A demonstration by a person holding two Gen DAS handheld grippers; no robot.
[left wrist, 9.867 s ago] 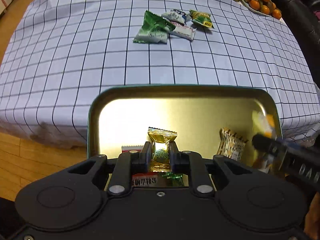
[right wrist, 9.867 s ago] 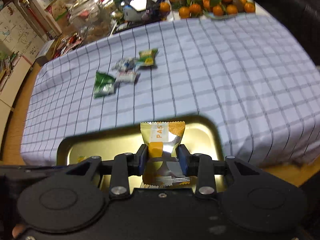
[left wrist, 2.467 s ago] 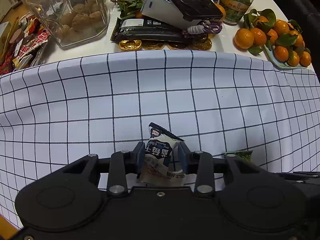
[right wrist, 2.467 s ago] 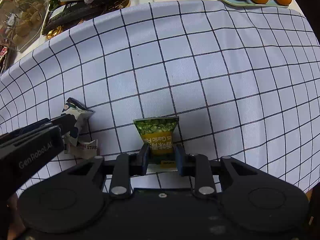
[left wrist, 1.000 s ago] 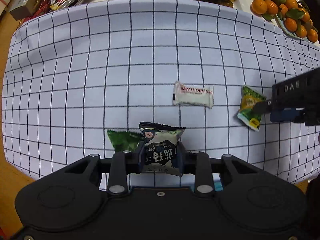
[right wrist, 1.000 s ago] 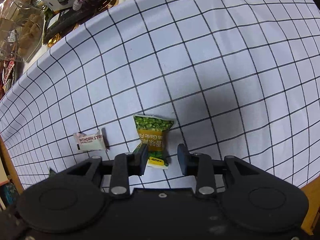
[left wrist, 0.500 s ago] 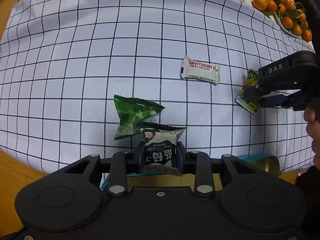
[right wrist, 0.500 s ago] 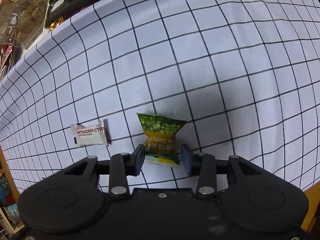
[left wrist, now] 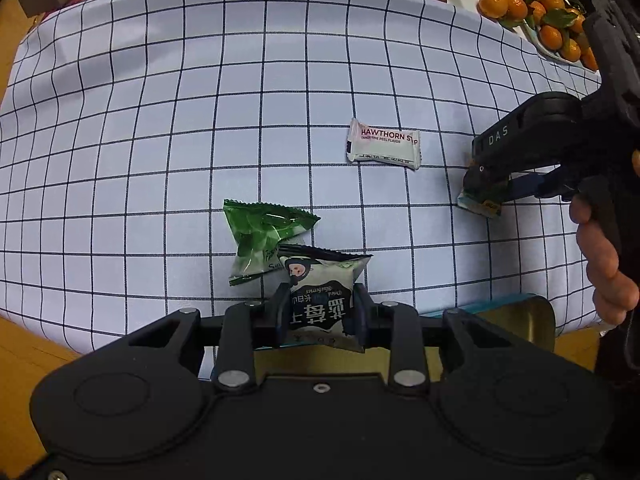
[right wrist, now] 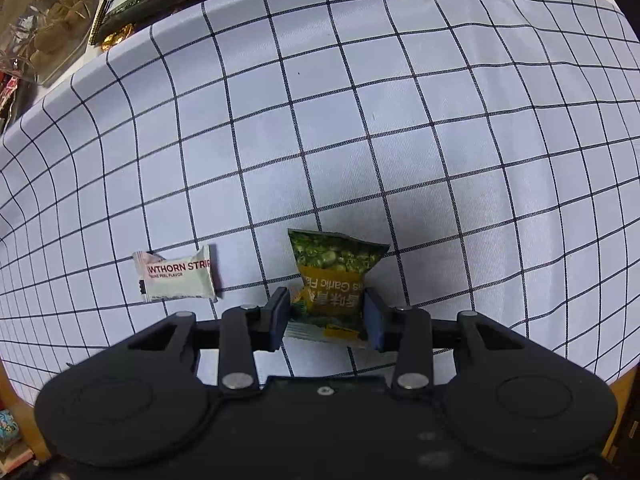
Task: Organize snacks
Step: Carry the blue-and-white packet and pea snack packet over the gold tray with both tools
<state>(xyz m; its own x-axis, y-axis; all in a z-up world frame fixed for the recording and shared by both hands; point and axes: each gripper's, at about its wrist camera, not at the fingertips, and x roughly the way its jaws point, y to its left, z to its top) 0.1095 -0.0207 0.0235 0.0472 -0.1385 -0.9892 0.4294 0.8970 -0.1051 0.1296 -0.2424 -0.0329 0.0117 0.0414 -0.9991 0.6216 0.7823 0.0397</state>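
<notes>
- Comparing with a second ago, your left gripper (left wrist: 319, 312) has carried its white-and-black blueberry packet (left wrist: 322, 300) back over the near table edge, so the gold tin (left wrist: 516, 322) with its teal rim now shows beneath it; the jaws are closed on the packet's sides, as they were.
- Your right gripper (right wrist: 326, 318) has dropped lower around the green garlic-pea packet (right wrist: 334, 276): its jaws opened wider half a second ago and are closing in again now, with the packet between them. The packet looks still down on the cloth, and I can't tell whether the pads press it yet.
- For the task, that reads as one snack nearly ready to drop into the tin and a second being picked up (my judgement only).
- Two snacks still lie loose: the green leaf-print packet (left wrist: 266, 236) just beyond your left jaws, and the white hawthorn strip (left wrist: 383, 148) between the two grippers.
- The surface is a pale checked tablecloth (left wrist: 160, 120), slightly wrinkled, over a table on a wooden floor.
- Past the cloth's far edge: a dish of tangerines (left wrist: 540, 20), a glass jar (right wrist: 36, 20) and assorted clutter.
</notes>
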